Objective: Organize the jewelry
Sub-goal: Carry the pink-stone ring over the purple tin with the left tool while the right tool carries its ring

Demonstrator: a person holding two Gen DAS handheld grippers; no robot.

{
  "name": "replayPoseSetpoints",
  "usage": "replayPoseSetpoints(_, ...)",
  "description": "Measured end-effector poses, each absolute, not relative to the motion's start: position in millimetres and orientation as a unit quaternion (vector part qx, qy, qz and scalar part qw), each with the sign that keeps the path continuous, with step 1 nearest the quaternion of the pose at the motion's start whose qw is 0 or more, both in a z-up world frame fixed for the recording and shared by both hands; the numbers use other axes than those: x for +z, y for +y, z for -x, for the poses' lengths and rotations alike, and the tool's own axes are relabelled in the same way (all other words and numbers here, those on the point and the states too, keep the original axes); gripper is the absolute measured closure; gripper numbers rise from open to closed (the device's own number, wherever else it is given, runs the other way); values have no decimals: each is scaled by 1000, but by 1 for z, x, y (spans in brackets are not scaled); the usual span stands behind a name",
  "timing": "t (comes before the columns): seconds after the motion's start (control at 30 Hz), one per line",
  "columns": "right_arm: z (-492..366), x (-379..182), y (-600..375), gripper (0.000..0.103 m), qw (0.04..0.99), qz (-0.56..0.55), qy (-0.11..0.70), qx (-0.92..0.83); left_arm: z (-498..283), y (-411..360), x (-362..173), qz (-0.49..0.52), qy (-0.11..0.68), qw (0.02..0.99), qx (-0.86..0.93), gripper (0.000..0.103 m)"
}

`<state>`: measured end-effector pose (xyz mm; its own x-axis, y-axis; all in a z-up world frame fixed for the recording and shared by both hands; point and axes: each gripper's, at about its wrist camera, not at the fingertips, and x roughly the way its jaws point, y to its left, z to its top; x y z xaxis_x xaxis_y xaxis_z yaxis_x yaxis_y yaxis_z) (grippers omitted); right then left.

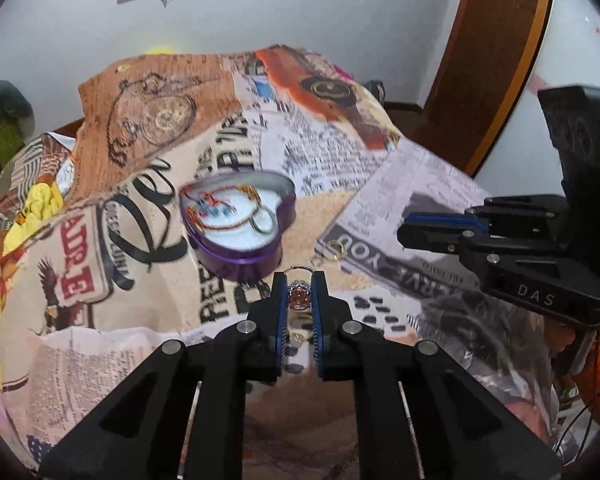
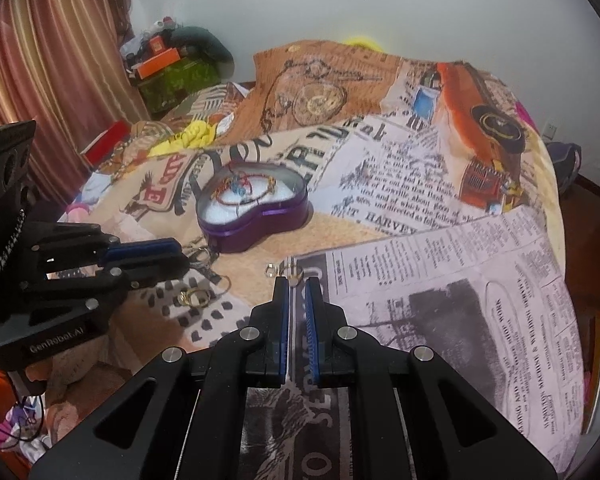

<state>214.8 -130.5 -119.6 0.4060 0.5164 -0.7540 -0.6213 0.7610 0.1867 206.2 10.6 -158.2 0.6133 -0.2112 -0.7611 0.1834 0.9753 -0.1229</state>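
A purple heart-shaped box (image 1: 240,236) (image 2: 256,216) stands open on the printed bedspread, white inside, holding beaded bracelets and a ring. My left gripper (image 1: 299,280) is shut on a ring with a sparkly pink stone (image 1: 299,298), held just in front of the box. It shows at the left of the right wrist view (image 2: 180,258), with the ring's loop at its tips. My right gripper (image 2: 297,282) is nearly closed and empty, tips close to small gold rings (image 2: 290,271) on the cloth. It shows at the right of the left wrist view (image 1: 404,230).
More gold rings (image 2: 194,296) lie on the cloth below my left gripper, and one (image 1: 334,249) right of the box. The bedspread (image 2: 420,200) rises to a hump behind the box. Clutter (image 2: 168,64) and a curtain are at the far left.
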Motion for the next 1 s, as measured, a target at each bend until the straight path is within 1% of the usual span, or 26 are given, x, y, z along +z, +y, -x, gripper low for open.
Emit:
replayPoseSetpoints(0.13, -216, -117, -123, 96, 837, 74, 422, 341, -205, 18, -148, 19, 412, 905, -103, 93)
replayPoseSetpoints(0.23, -222, -126, -116, 95, 827, 75, 441, 340, -204, 25, -146, 21, 406, 908, -97, 93)
replayPoseSetpoints(0.33, -230, -140, -109, 85, 817, 77, 465, 332, -204, 32, -147, 25, 404, 910, -91, 93)
replayPoseSetpoints(0.4, -232, -146, -106, 77, 813, 80, 473, 329, -204, 36, -149, 29, 405, 910, -89, 93)
replayPoseSetpoints(0.47, -234, -151, -102, 74, 811, 88, 477, 327, -204, 40, -152, 31, 406, 909, -87, 93)
replayPoseSetpoints(0.83, -239, -163, -84, 74, 812, 142, 467, 320, -212, 53, -163, 46, 409, 908, -81, 93)
replayPoseSetpoints(0.87, -238, -163, -83, 75, 813, 147, 464, 320, -213, 53, -163, 47, 409, 908, -80, 93)
replayPoseSetpoints(0.97, -233, -164, -78, 86, 810, 157, 457, 332, -215, 54, -162, 50, 407, 909, -78, 93)
replayPoseSetpoints(1.0, -233, -163, -77, 86, 811, 161, 455, 331, -215, 54, -161, 50, 406, 909, -78, 93)
